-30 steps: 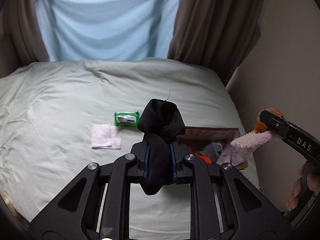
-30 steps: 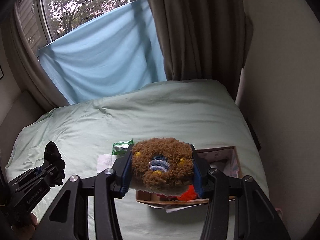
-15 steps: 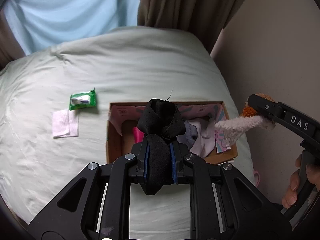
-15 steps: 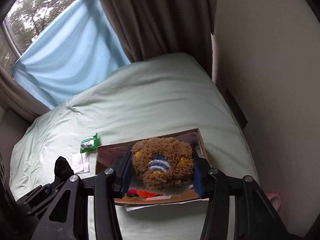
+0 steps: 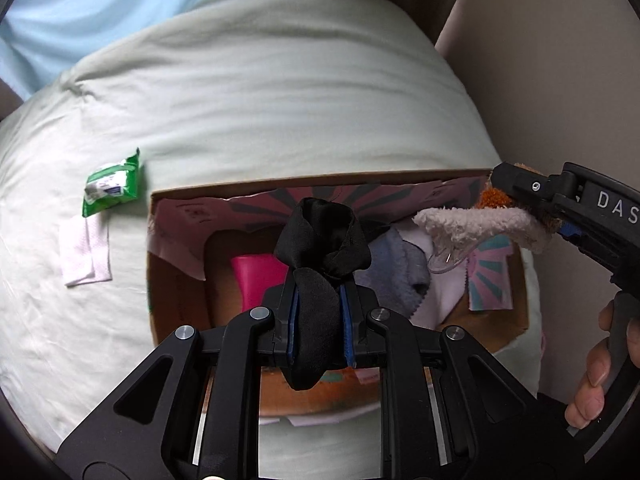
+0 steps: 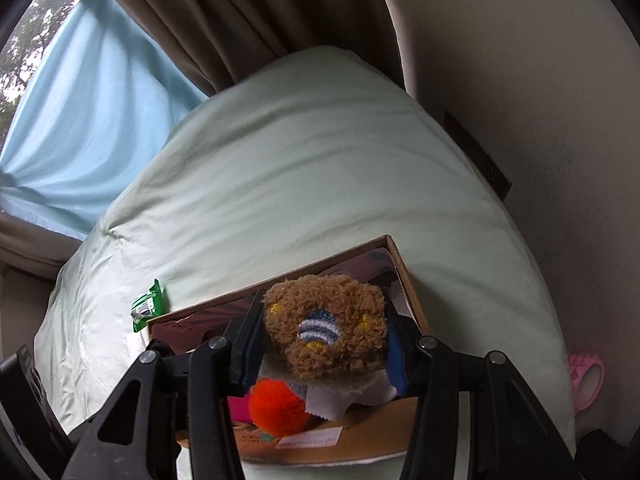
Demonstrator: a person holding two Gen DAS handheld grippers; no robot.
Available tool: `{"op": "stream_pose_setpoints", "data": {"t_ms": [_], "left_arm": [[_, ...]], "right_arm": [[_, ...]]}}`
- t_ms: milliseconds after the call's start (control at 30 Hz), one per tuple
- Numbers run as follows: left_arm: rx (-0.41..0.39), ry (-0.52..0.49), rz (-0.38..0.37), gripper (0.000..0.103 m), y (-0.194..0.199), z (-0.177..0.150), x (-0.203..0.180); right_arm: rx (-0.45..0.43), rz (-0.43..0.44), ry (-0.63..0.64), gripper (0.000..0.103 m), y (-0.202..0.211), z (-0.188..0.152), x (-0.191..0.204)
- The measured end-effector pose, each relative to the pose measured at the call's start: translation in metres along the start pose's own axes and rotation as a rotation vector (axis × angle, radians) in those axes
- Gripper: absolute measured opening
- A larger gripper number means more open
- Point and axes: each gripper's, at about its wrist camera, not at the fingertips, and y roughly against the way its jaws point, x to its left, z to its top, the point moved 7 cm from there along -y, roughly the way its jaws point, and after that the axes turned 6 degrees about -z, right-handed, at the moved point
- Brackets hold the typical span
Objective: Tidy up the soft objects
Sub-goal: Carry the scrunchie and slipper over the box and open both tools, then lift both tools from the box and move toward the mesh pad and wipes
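The open cardboard box (image 5: 176, 300) lies on the bed (image 5: 280, 100) directly below and a little ahead of both pairs of fingers, so the coming move is, I judge, mainly a short way down and then a release. The long side of the box runs across, from one gripper toward the other, and each gripper hangs over its own half of it. The left gripper (image 5: 318, 320) has its fingers almost fully together, pressed on a black sock (image 5: 320, 248) which is rolled into a bundle; the bundle stands up beyond the fingertips and its tail hangs behind them. Under and beyond these fingers I see a pink object (image 5: 256, 276) and some grey and white cloth (image 5: 396, 272) already inside the box. The right gripper (image 6: 324, 340) holds its fingers at a middle width, closed from both sides on a brown plush toy (image 6: 324, 332), whose embroidered face looks back toward the camera. Below it in the box lie an orange pompom (image 6: 276, 404) and a piece of white fabric (image 6: 336, 400). In the left view the pale fluffy part of the toy reaches out over the right end of the box. Both grippers seem about equally near to the box. A green packet (image 5: 114, 188) and a folded white tissue (image 5: 84, 252) lie on the bed outside the box, to the left of the left fingers.
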Motion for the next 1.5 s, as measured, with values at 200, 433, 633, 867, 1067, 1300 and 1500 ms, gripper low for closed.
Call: {"op": "stream_pose_setpoints", "data": {"t_ms": [200, 433, 633, 867, 1067, 1300, 1500], "left_arm": [[0.051, -0.011, 0.016, 0.014, -0.022, 0.001, 0.003], [0.055, -0.013, 0.09, 0.103, -0.018, 0.003, 0.012], [0.051, -0.012, 0.091, 0.103, -0.009, -0.003, 0.021], [0.025, 0.023, 0.063, 0.103, 0.021, -0.013, 0.028], [-0.035, 0.03, 0.059, 0.103, 0.062, -0.017, 0.032], [-0.116, 0.034, 0.07, 0.103, 0.119, -0.025, 0.039], [-0.193, 0.064, 0.071, 0.103, 0.176, -0.043, 0.059]], "right_arm": [[0.045, 0.001, -0.037, 0.047, -0.024, -0.003, -0.004], [0.089, 0.003, -0.105, 0.079, -0.034, -0.003, -0.006], [0.066, 0.001, -0.08, 0.101, -0.024, -0.008, -0.01], [0.006, 0.019, -0.049, 0.101, 0.004, -0.011, -0.001], [-0.055, 0.02, -0.009, 0.101, 0.039, -0.017, 0.01], [-0.113, 0.019, 0.07, 0.102, 0.088, -0.032, 0.03], [-0.164, 0.034, 0.177, 0.102, 0.132, -0.05, 0.06]]}}
